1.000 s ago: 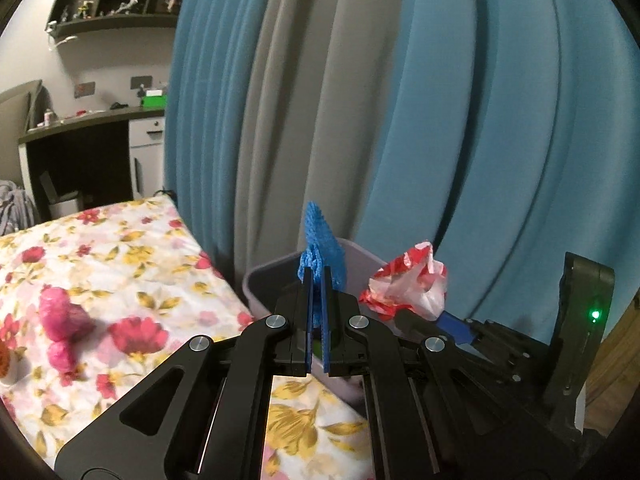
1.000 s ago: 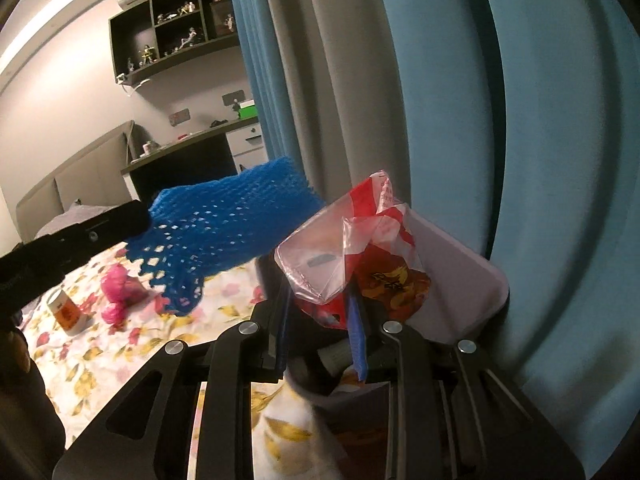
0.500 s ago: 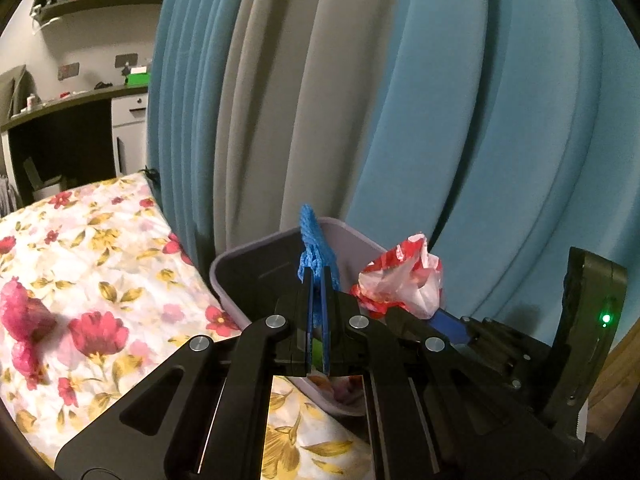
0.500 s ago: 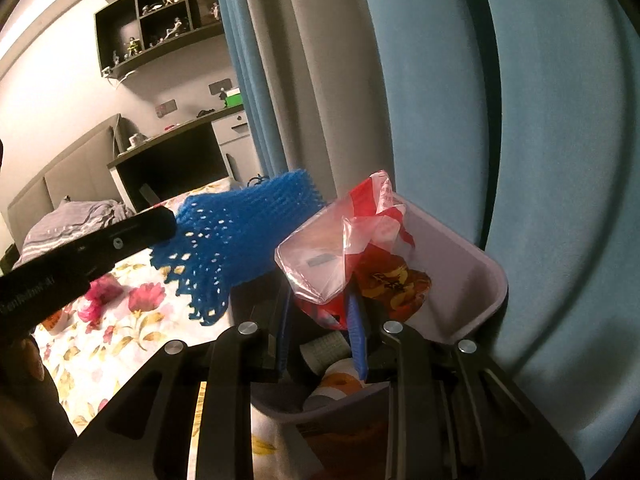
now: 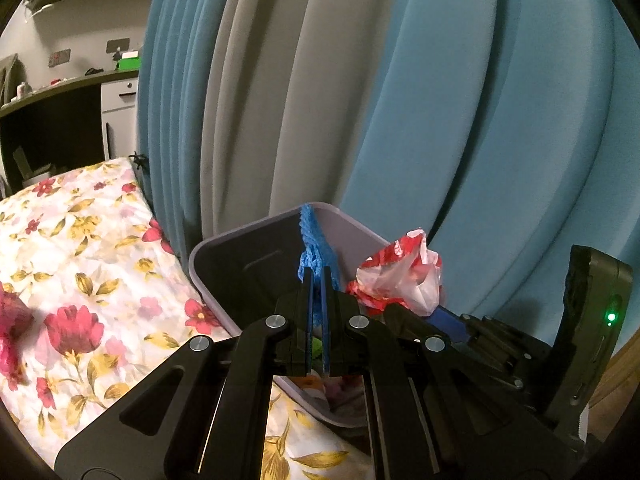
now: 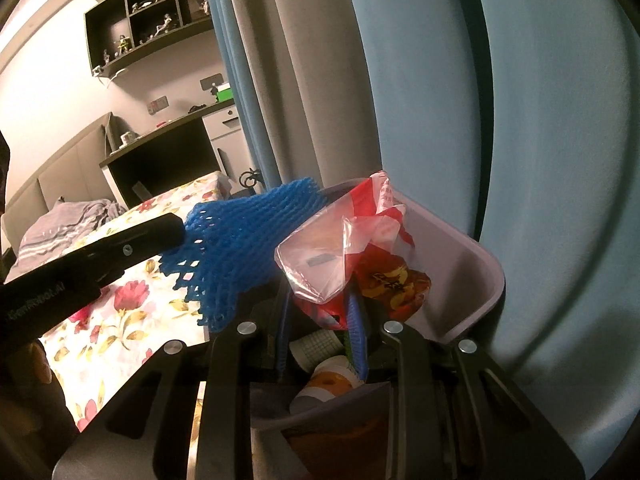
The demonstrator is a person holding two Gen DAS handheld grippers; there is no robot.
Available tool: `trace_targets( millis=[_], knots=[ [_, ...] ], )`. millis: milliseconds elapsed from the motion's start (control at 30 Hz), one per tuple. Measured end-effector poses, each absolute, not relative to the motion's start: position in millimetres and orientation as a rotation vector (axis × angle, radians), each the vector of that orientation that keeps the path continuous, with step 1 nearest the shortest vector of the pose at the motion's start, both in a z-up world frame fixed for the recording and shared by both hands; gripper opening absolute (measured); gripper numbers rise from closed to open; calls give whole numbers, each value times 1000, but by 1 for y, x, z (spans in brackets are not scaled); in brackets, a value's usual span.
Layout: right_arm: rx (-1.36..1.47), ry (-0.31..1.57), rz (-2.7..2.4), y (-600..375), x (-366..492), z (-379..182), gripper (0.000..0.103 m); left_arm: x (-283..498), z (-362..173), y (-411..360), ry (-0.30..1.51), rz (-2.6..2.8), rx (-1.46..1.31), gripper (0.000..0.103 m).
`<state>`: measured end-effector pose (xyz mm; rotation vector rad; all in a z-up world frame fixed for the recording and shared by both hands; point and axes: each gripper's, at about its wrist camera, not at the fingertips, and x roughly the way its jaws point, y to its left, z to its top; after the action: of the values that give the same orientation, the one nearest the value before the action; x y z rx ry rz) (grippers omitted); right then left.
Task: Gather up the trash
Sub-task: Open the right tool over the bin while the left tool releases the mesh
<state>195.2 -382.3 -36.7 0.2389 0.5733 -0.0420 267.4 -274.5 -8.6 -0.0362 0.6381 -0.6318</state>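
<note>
Bedroom, blue and grey curtains behind, floral bedsheet (image 5: 80, 280) lying left of both claws. Left gripper (image 5: 317, 276) is pinching a blue foam net (image 6: 248, 240) over the grey bin (image 6: 472, 280); right gripper (image 6: 320, 316) is clamping a red-and-clear plastic bag (image 6: 348, 248) above the same bin. Cups already lying inside; both pieces are awaiting release, and a pink lump is sitting far left on the sheet.

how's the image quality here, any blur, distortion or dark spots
Left wrist view: fisheye bows the curtain folds, corners go black, the bin interior is dim, the pink lump at the left edge is smeared. Right wrist view: same bowing, the shelf sharp and warmly lit, the claw body in shadow.
</note>
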Motion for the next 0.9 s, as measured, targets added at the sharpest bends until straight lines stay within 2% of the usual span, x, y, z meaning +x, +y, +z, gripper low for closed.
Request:
trace_targets(
  millis=[200,233,300,367,400,467,533,633,700,900],
  knots=[
    [237,576,-40,-384,197,-40,29,271,-14,-278,656,-647,-48,3],
    [235,577,-42,-385,197,-40,33,272,-15,-278,660,-652,-52,3],
    [233,577,-50,-384,198,-40,50,272,-16,-278,661,-662,-48,4],
    [235,570,-60,-386,196,-41,51,271,-16,-275,639,-647,-39,16],
    [238,569,-67,-387,195,-42,52,271,-16,-273,637,-637,-41,40],
    [245,570,-76,-390,194,-43,53,270,-17,-262,627,-597,-72,70],
    [248,567,-84,-393,191,-43,55,269,-16,-251,616,-573,-93,73],
    [254,556,-97,-394,187,-41,62,264,-14,-236,596,-498,-75,87],
    [252,546,-99,-392,183,-37,76,260,-12,-228,588,-469,-70,92],
    [217,518,-114,-377,172,-30,88,243,-6,-193,564,-369,-53,96]
  ],
)
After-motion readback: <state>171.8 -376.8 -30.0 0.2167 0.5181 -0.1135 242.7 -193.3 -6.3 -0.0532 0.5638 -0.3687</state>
